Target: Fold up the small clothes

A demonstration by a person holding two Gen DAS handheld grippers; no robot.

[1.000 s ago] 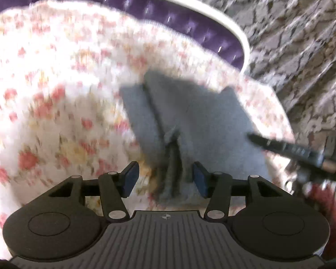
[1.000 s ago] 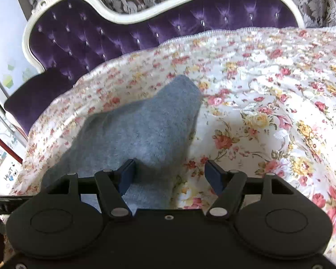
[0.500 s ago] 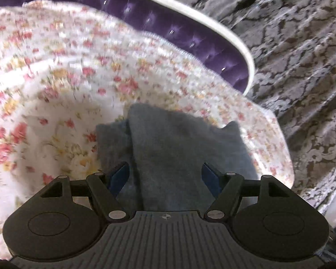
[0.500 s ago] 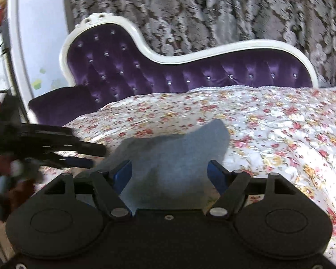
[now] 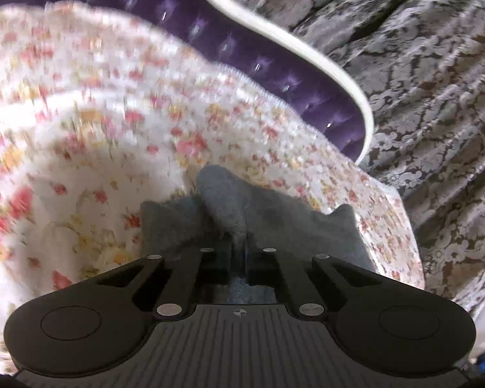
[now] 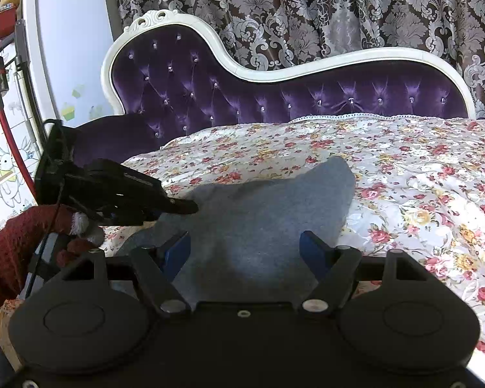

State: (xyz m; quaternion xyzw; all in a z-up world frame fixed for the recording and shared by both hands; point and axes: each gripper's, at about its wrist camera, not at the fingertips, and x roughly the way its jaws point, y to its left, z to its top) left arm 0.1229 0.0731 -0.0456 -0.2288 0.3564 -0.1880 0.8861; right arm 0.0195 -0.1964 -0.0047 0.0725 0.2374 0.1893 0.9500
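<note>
A small grey knit garment (image 6: 262, 213) lies on the flowered bedspread (image 6: 420, 177). In the left wrist view the same grey garment (image 5: 274, 223) bunches into a ridge that runs up from my left gripper (image 5: 239, 249), whose jaws are shut on that fold. In the right wrist view the left gripper (image 6: 184, 206) reaches in from the left and pinches the garment's left edge, held by a hand in a dark red knit glove (image 6: 13, 249). My right gripper (image 6: 244, 249) stands open over the garment's near part, its blue pads apart and pressing on nothing.
A purple tufted sofa back (image 6: 274, 97) with a white frame stands behind the bedspread, with patterned curtains (image 6: 339, 9) beyond. A white wall (image 6: 68, 48) with stickers and a red hose (image 6: 9, 139) are at the left. The bedspread's edge (image 5: 401, 226) drops off at the right in the left wrist view.
My left gripper went from open around the garment to shut on a fold of it, and the cloth now puckers upward. The right gripper stayed open and swung to a more level view.
</note>
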